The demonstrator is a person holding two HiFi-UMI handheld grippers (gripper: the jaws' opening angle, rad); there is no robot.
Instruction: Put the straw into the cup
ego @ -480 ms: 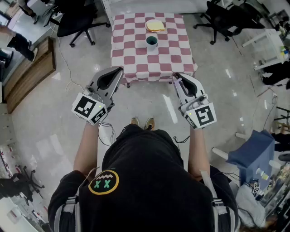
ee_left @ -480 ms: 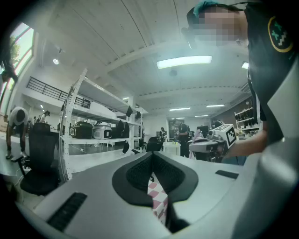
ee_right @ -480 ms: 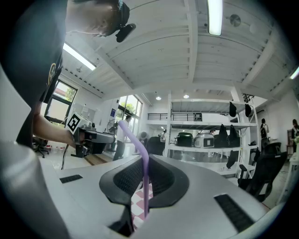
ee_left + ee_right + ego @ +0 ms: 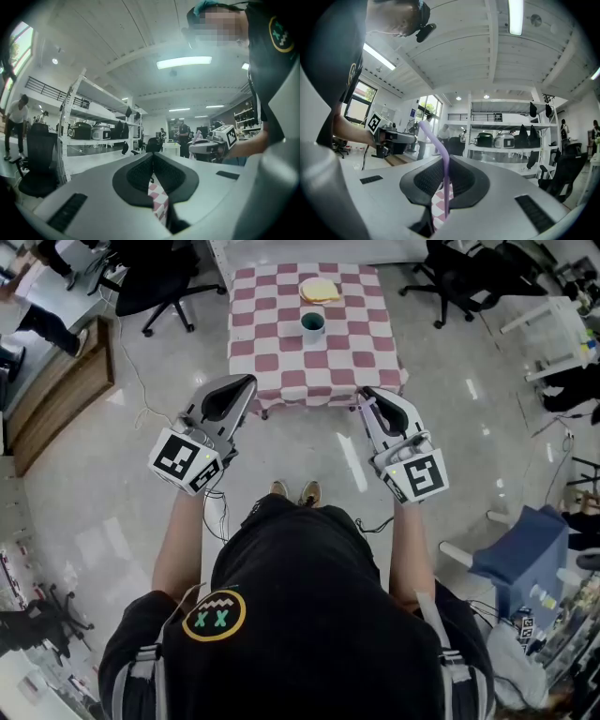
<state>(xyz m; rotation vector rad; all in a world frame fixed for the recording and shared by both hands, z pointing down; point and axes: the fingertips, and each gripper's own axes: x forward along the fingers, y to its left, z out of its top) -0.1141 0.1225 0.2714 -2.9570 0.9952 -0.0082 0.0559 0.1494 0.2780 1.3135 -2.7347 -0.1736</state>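
A dark green cup [image 4: 313,326] stands on the table with a red-and-white checked cloth [image 4: 281,352], a step ahead of me. My right gripper [image 4: 367,396] is held level in front of the table's near edge, shut on a purple bendy straw [image 4: 446,180]. The straw stands upright between the pads and its bent top leans left. In the head view only a short bit of the straw [image 4: 360,409] shows. My left gripper [image 4: 247,382] is also level and short of the table, shut with nothing in it; its tips [image 4: 152,157] meet.
A yellow flat thing on a plate [image 4: 321,291] lies behind the cup. Office chairs [image 4: 159,282] stand left and right [image 4: 459,277] of the table. A wooden platform [image 4: 56,390] is at far left, a blue stool [image 4: 520,554] at right. Shelves with appliances [image 4: 506,140] stand beyond.
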